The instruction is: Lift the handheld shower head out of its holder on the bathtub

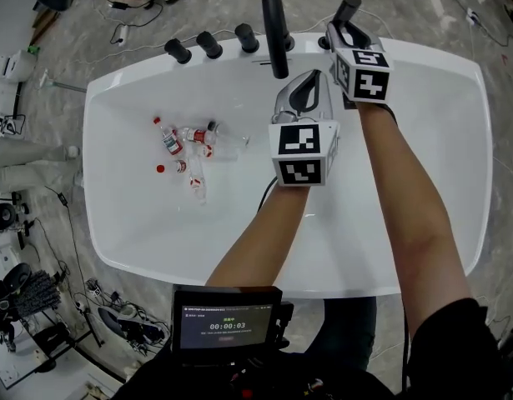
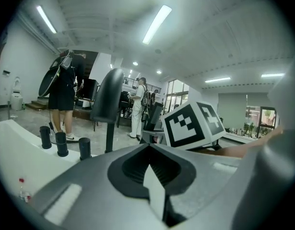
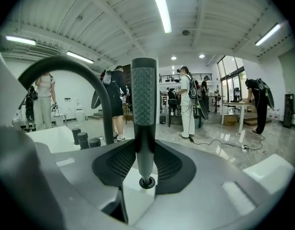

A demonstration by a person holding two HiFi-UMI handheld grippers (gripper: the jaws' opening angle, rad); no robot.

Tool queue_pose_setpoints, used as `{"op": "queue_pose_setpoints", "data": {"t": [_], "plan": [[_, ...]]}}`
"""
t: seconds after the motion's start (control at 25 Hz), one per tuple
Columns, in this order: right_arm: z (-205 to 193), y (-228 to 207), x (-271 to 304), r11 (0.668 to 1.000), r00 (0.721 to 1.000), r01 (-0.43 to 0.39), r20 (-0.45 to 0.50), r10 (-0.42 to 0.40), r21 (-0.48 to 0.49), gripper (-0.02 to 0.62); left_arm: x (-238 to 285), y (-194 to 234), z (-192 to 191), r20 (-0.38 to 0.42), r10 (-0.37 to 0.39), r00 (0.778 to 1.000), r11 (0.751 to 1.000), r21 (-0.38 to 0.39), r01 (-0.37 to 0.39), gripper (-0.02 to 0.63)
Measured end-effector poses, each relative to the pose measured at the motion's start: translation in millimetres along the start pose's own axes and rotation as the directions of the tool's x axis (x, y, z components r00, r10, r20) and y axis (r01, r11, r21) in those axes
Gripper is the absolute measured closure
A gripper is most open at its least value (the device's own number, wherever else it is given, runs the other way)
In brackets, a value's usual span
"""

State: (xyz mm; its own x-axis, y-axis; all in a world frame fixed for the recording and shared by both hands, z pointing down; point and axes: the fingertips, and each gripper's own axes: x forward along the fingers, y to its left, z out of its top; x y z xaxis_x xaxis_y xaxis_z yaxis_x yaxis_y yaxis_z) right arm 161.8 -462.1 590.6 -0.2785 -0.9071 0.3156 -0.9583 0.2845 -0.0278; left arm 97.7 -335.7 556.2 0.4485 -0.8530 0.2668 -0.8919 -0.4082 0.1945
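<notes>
The handheld shower head (image 3: 143,92), dark grey with a dotted face, stands upright with its foot in the round holder (image 3: 147,182) on the white bathtub's rim (image 1: 431,57). My right gripper (image 3: 143,150) is shut on its handle, one pad against each side. From above, the shower head (image 1: 349,8) rises just beyond the right gripper (image 1: 344,30) at the tub's far edge. My left gripper (image 1: 309,82) hovers over the tub beside it, shut with nothing held; its jaws (image 2: 148,146) meet at the tips.
A black arched faucet (image 1: 274,27) stands left of the shower head, with three black knobs (image 1: 210,44) further left. Several small bottles (image 1: 189,144) lie in the tub. People stand on the floor behind. A screen (image 1: 227,319) sits at the near edge.
</notes>
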Motion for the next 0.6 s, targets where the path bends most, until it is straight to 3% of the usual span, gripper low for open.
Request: {"op": "queue_pose_setpoints", "data": {"t": [0.2, 0.36, 0.6], "plan": [[62, 19, -56, 1.000, 1.000, -0.002, 0.022, 0.002, -0.017, 0.456, -34, -23, 46, -0.001, -0.029, 1.000, 1.000, -0.005, 0.029, 0.603], [136, 35, -114, 0.999, 0.996, 0.019, 0.087, -0.015, -0.039, 0.456, -66, -40, 119, 0.058, -0.067, 0.996, 0.998, 0.004, 0.067, 0.604], [233, 90, -216, 0.997, 0.982, 0.063, 0.179, -0.052, -0.054, 0.456, -147, -43, 218, 0.117, -0.123, 0.985, 0.992, 0.025, 0.121, 0.604]]}}
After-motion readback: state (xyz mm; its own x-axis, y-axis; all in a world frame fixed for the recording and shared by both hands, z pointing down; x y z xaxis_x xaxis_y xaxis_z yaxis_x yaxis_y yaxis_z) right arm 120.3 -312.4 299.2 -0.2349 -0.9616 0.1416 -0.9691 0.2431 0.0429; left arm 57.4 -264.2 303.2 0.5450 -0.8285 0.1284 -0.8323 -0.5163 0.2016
